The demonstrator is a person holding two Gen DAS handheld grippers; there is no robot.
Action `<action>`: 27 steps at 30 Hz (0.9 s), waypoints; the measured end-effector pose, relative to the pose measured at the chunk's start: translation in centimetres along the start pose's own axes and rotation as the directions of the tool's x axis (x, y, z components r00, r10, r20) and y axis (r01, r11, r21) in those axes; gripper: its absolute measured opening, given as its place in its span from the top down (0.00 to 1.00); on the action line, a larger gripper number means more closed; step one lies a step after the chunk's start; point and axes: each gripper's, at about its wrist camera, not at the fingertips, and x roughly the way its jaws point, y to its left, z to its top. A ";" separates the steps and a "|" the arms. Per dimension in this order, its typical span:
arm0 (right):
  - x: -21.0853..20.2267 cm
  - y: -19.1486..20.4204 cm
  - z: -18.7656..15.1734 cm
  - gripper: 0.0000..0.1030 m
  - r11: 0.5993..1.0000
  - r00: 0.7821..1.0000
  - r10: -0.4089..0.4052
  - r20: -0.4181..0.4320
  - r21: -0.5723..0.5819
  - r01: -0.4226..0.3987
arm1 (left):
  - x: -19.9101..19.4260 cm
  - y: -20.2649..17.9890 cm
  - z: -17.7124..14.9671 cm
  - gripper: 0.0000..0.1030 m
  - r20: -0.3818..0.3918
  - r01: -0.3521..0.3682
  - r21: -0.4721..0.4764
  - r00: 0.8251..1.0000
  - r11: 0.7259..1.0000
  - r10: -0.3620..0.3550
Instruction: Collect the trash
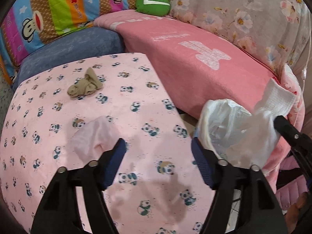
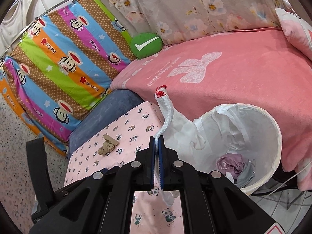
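My left gripper is open and empty above the pink panda-print surface. A pale pink crumpled piece lies just by its left finger. A tan balled-up sock lies farther back; it also shows in the right wrist view. My right gripper is shut on a white knitted cloth with a red edge and holds it beside the white bin lined with a plastic bag. The bin holds purple and grey trash. The cloth shows in the left wrist view over the bin.
A pink blanket covers the bed behind the bin. A green check-mark cushion, a striped monkey-print quilt and a blue cushion lie at the back. Speckled floor is at the left.
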 end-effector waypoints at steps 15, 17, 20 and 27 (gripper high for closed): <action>3.8 3.4 -1.7 0.95 0.999 0.995 0.019 -0.095 -0.047 -0.024 | 5.4 8.1 -1.6 0.43 -0.124 -0.111 -0.121 0.988 0.986 0.096; 4.2 3.9 -2.0 0.95 0.998 0.994 0.020 -0.105 -0.052 -0.026 | 6.0 8.3 -1.7 0.53 -0.137 -0.113 -0.122 0.986 0.986 0.096; 4.8 4.6 -2.4 0.95 0.997 0.992 0.022 -0.122 -0.064 -0.030 | 6.3 8.6 -1.7 0.75 -0.144 -0.123 -0.118 0.984 0.985 0.105; 5.3 5.4 -2.6 0.95 0.996 0.992 0.036 -0.124 -0.074 -0.046 | 4.4 8.3 -1.2 0.96 -0.111 -0.093 -0.120 0.991 0.988 0.080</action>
